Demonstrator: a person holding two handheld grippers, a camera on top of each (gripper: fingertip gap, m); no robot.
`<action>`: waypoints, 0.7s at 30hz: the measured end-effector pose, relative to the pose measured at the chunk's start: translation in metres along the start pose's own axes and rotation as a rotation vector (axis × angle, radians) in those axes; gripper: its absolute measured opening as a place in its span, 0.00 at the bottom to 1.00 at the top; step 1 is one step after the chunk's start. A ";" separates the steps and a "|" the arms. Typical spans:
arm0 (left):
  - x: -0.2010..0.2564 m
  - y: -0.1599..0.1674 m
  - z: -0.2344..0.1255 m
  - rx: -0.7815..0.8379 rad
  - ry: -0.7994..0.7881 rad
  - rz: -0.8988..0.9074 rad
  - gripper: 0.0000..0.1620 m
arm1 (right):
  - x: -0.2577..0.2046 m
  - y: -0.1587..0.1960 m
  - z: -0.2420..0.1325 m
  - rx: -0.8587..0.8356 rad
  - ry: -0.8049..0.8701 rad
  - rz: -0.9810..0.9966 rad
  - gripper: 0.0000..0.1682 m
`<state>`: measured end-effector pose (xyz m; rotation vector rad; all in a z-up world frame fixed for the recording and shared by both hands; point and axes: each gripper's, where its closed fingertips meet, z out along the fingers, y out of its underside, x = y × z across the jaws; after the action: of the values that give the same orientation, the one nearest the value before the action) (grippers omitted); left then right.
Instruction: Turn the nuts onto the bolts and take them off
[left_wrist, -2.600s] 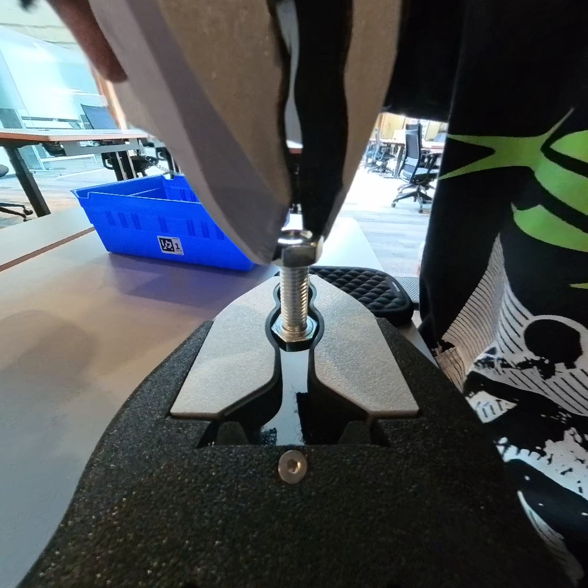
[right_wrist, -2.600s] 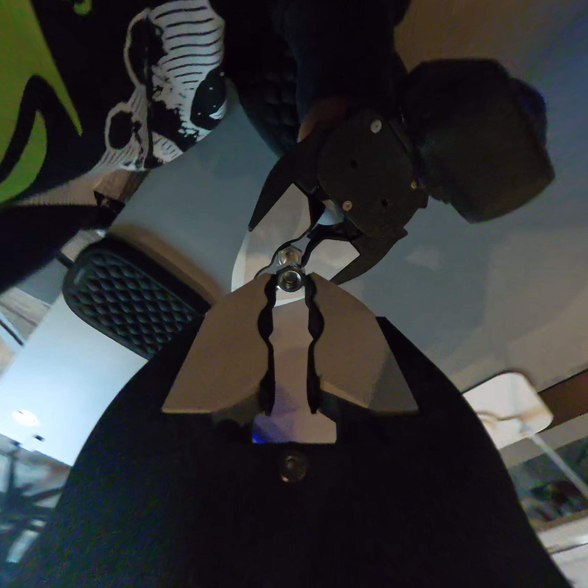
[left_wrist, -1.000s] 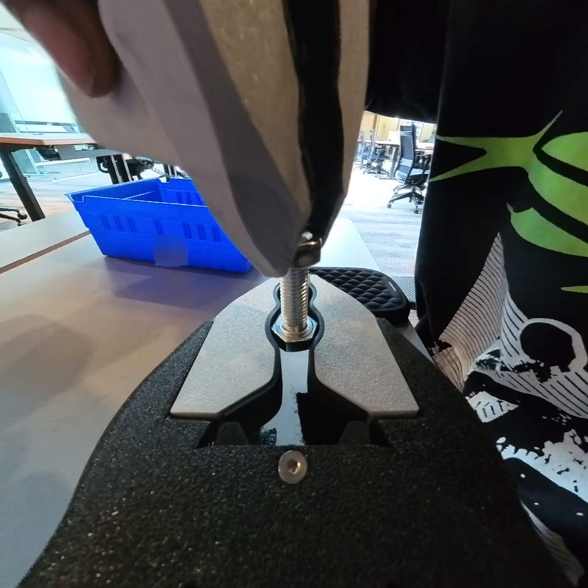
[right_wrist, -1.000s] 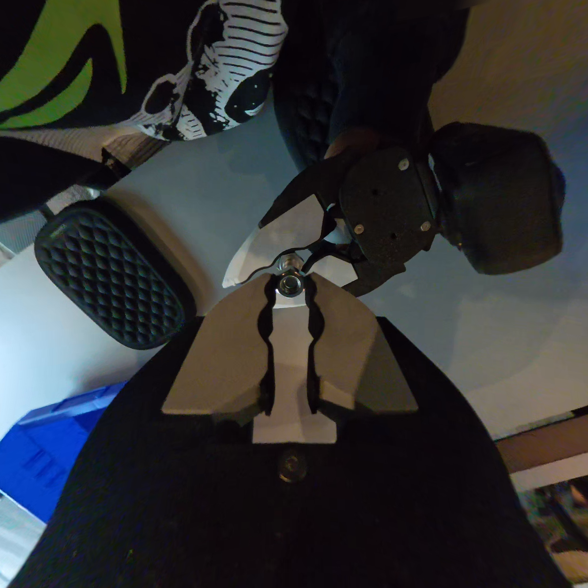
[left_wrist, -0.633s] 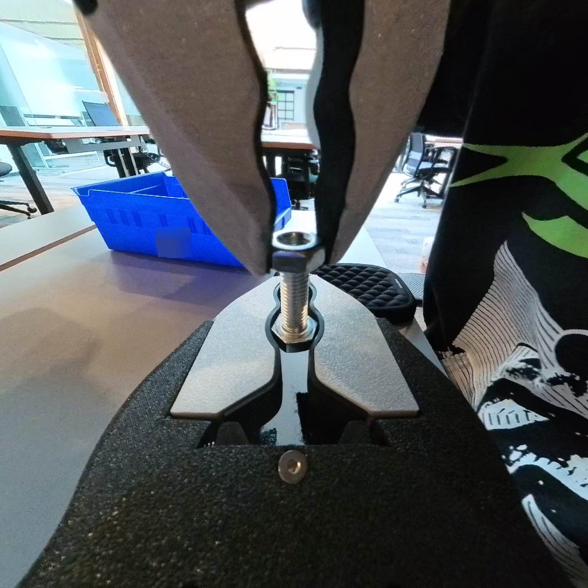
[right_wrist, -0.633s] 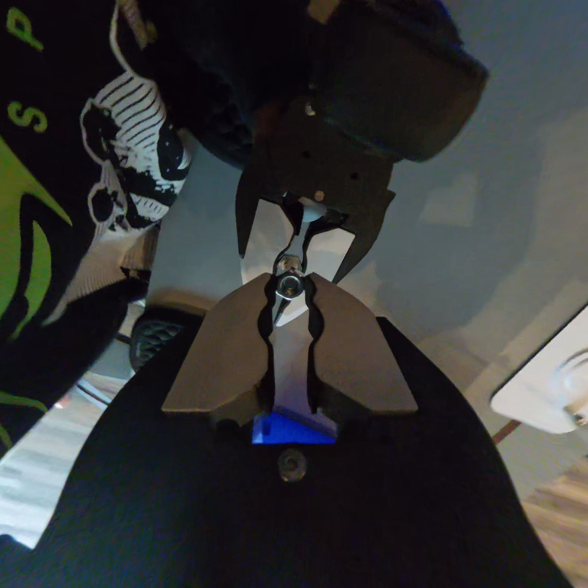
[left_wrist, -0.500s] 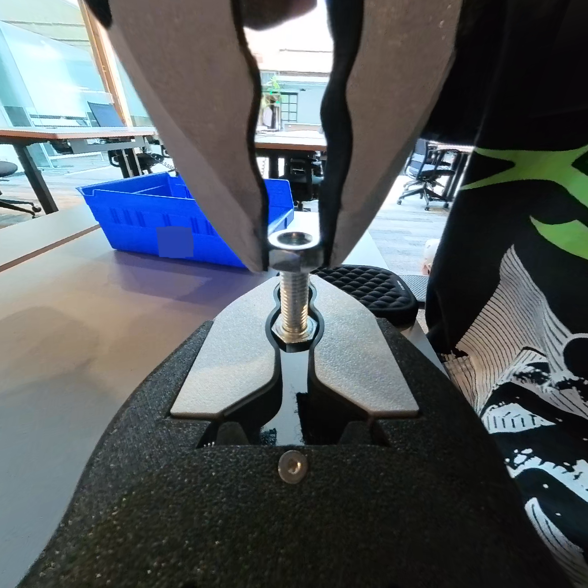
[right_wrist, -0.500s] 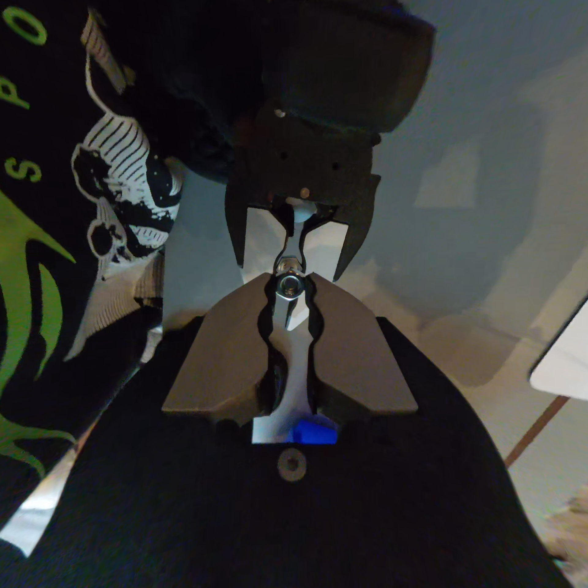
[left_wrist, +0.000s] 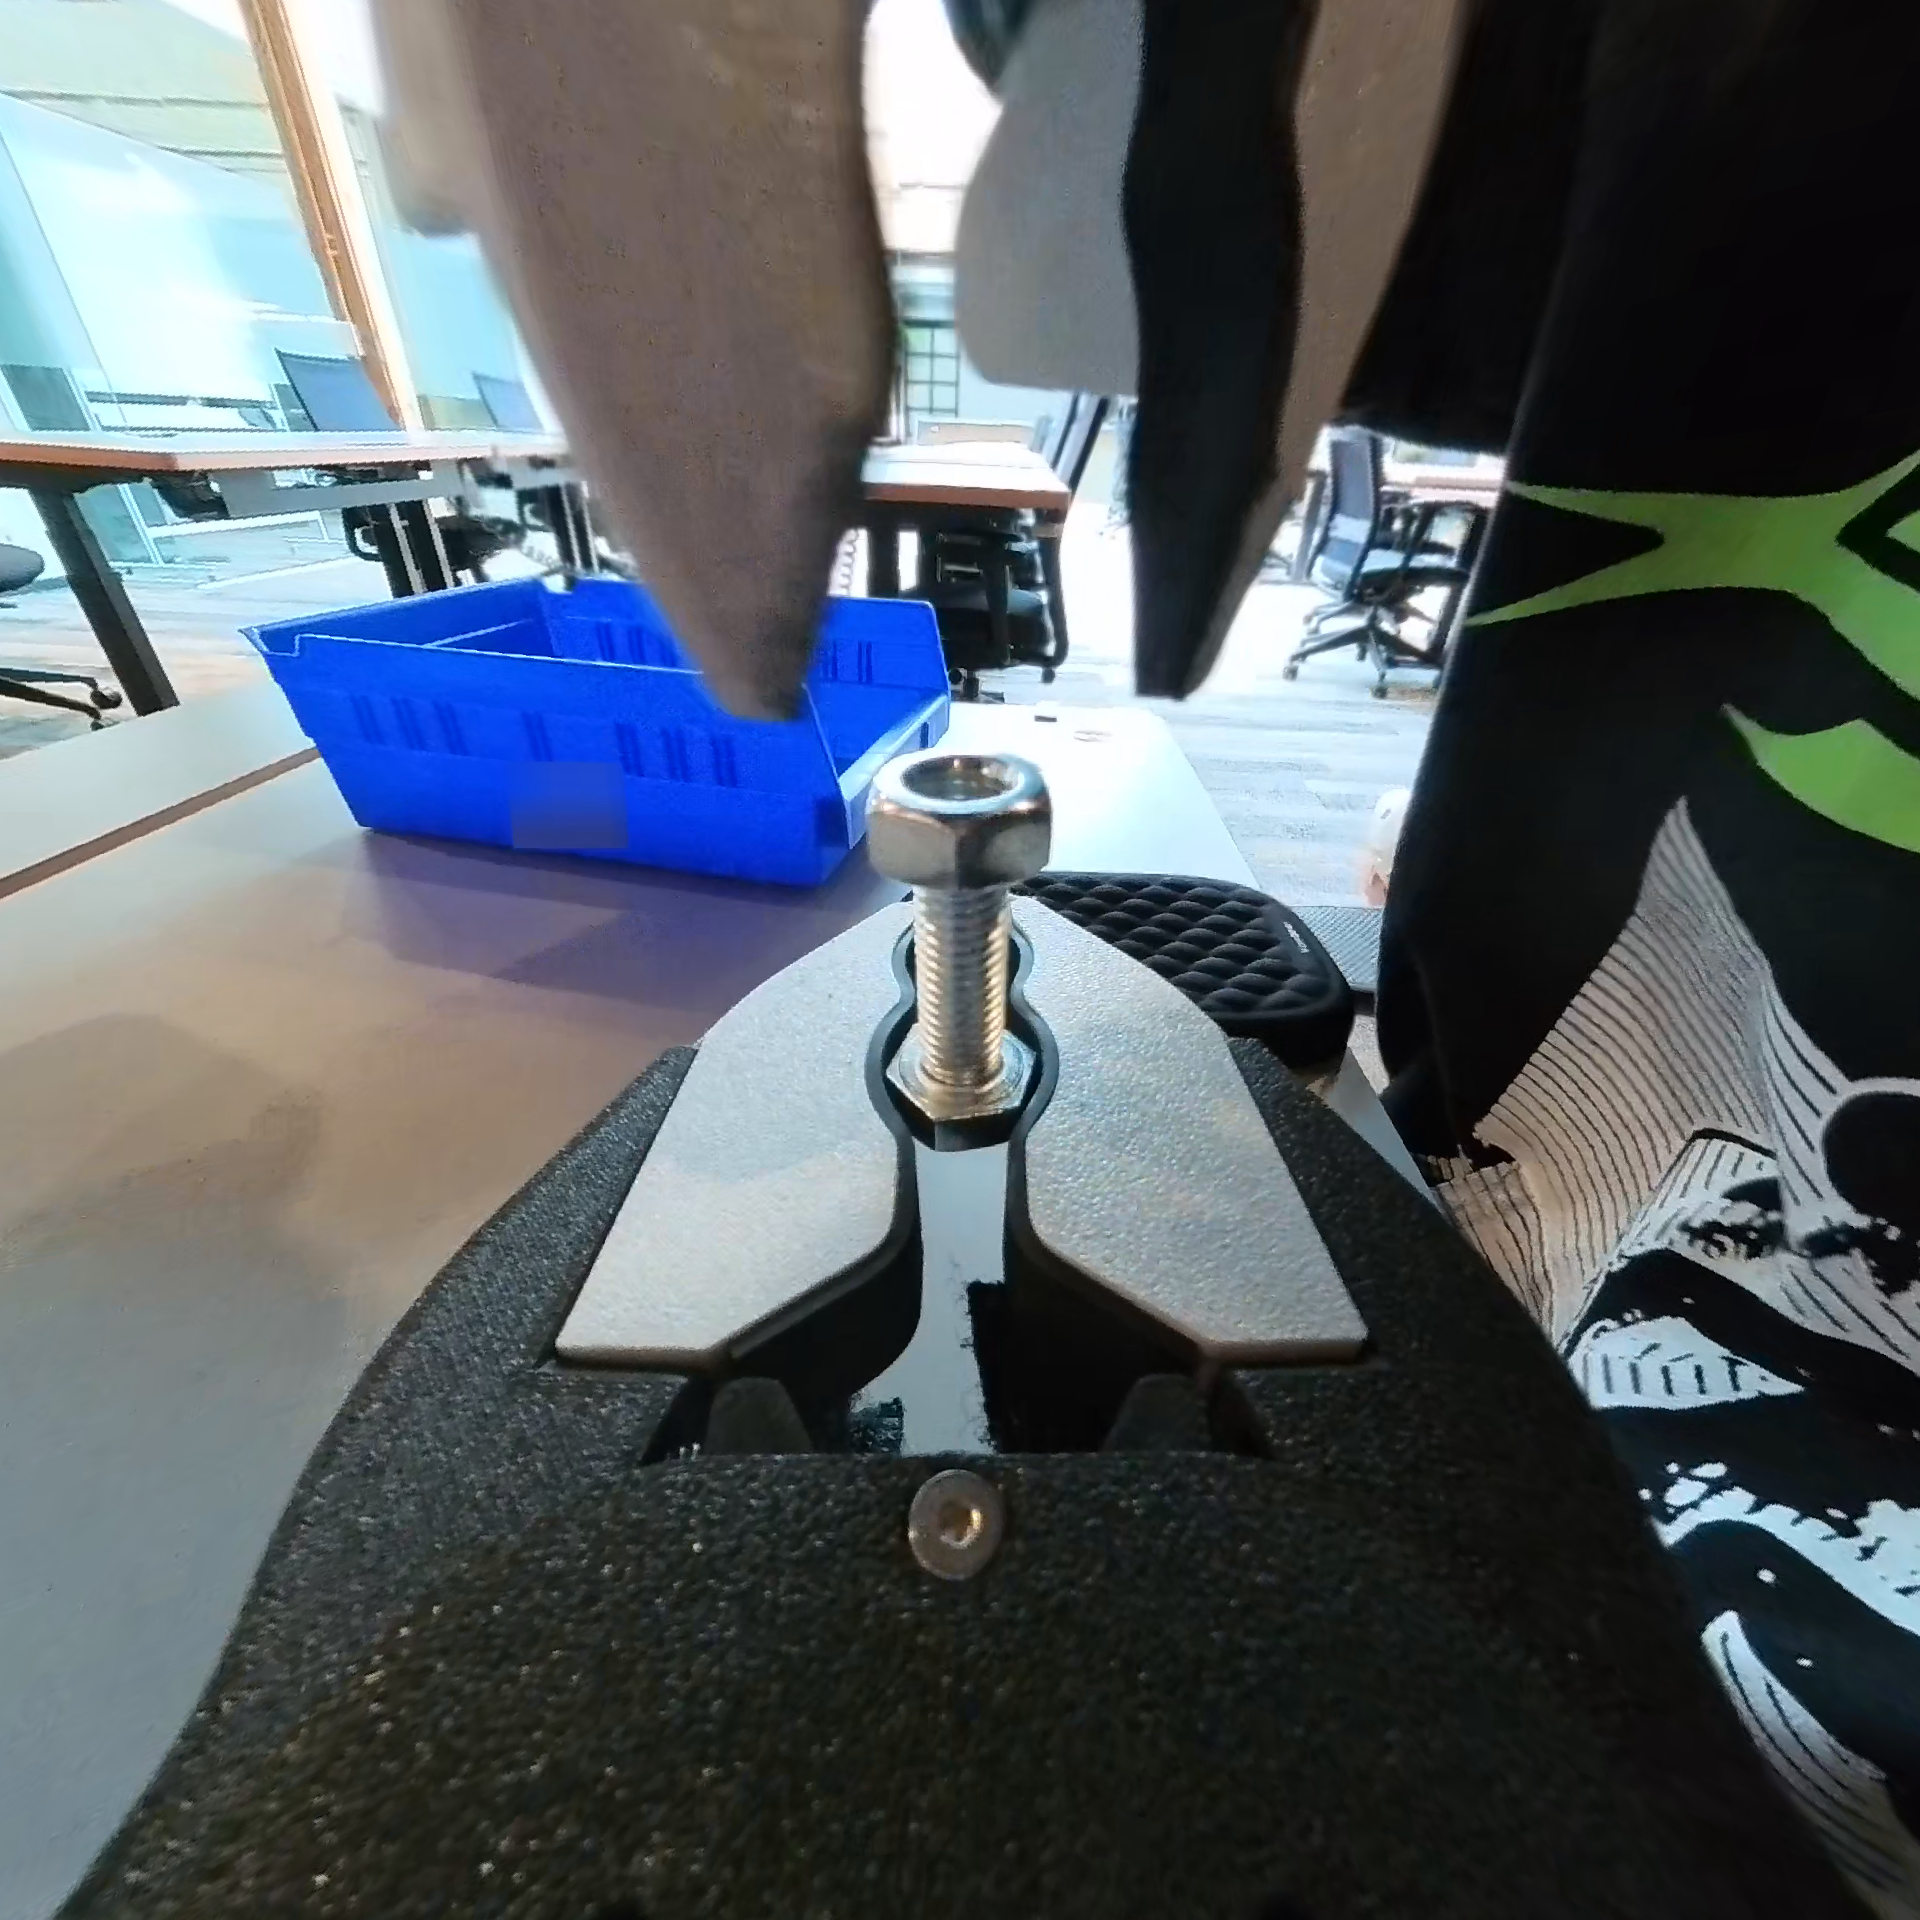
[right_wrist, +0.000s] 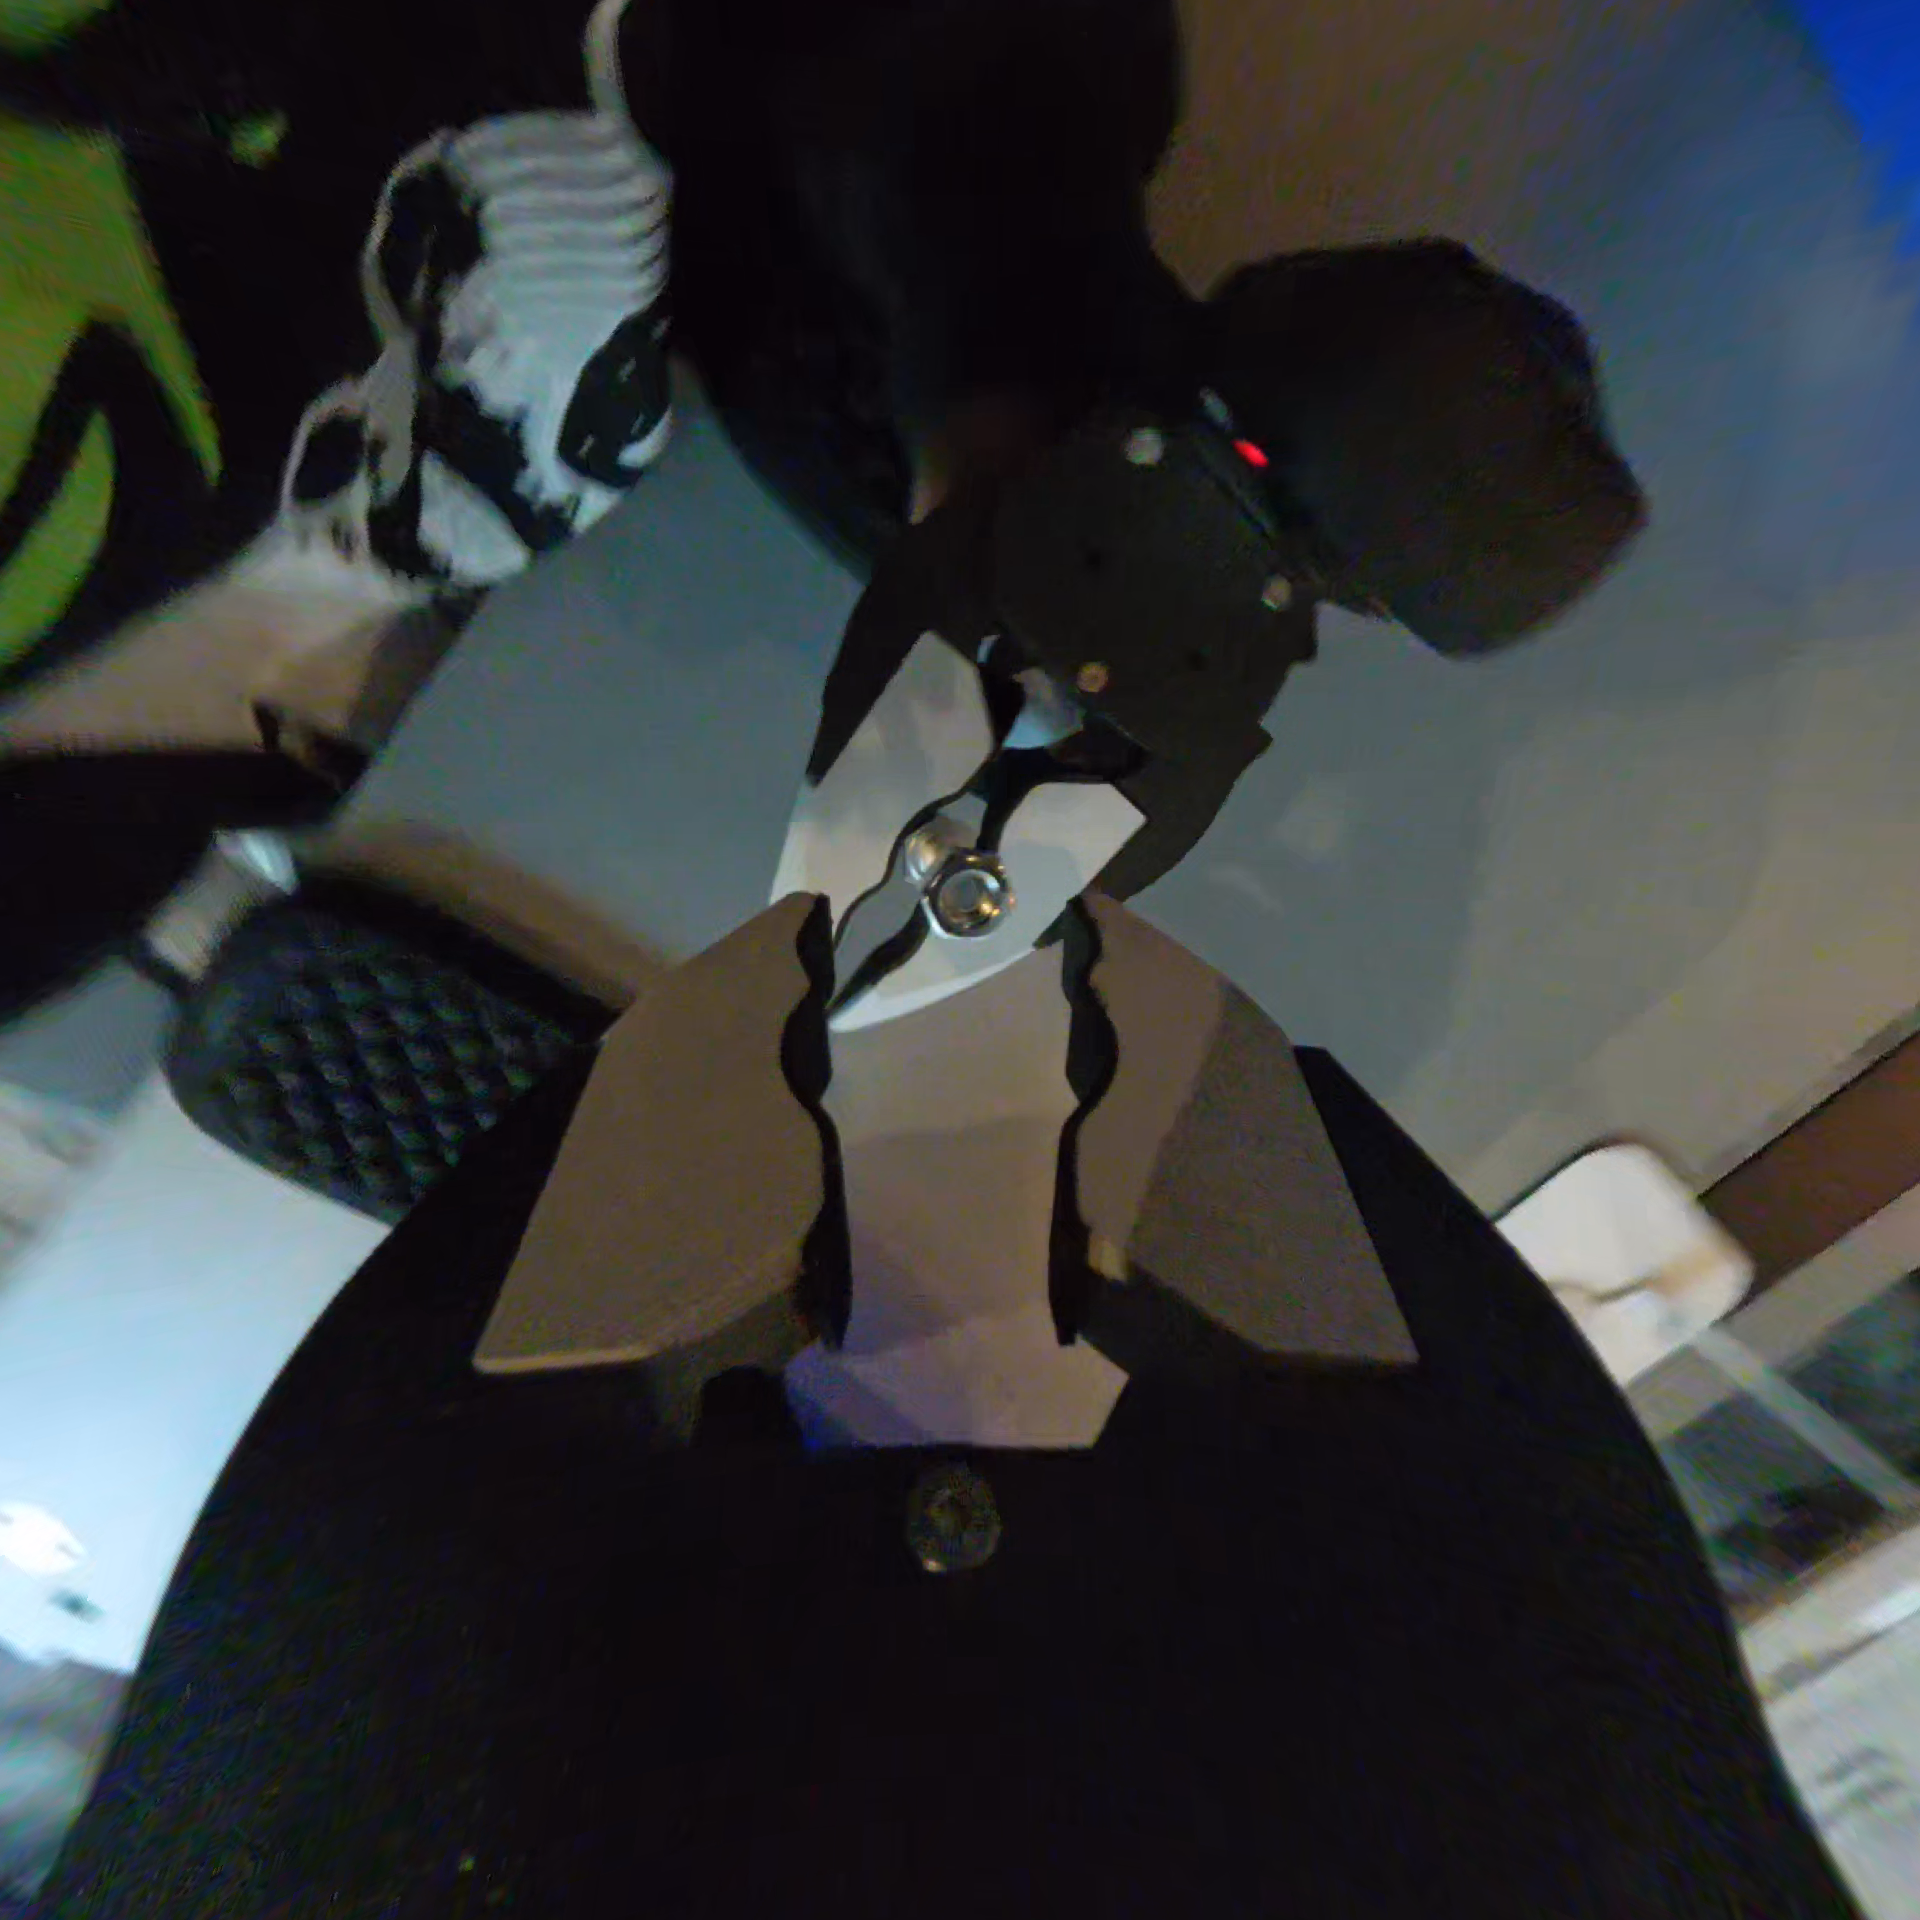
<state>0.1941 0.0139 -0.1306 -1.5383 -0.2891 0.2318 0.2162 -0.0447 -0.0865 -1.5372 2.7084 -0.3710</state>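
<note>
Left wrist view: grey table, office desks; left tongs clench bolt, right tongs released.

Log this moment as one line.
left gripper: shut on bolt | nut: at bolt tip | right gripper: open, clear of nut

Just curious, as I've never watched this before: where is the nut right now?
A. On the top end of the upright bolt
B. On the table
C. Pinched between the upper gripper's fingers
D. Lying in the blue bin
A: the nut sits atop the bolt, with the open right gripper above, clear of it.
</note>
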 end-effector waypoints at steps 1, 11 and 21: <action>0.000 0.000 0.000 0.001 0.000 0.001 0.07 | -0.004 0.001 0.000 -0.018 -0.026 -0.099 0.25; 0.002 0.001 0.000 -0.005 0.008 0.010 0.07 | -0.001 -0.001 0.007 -0.004 -0.199 -0.370 0.17; 0.003 0.000 -0.001 -0.002 0.008 0.010 0.07 | -0.001 0.002 0.011 -0.016 -0.189 -0.338 0.10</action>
<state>0.1967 0.0141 -0.1307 -1.5423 -0.2752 0.2338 0.2164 -0.0446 -0.0977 -1.9288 2.3178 -0.1920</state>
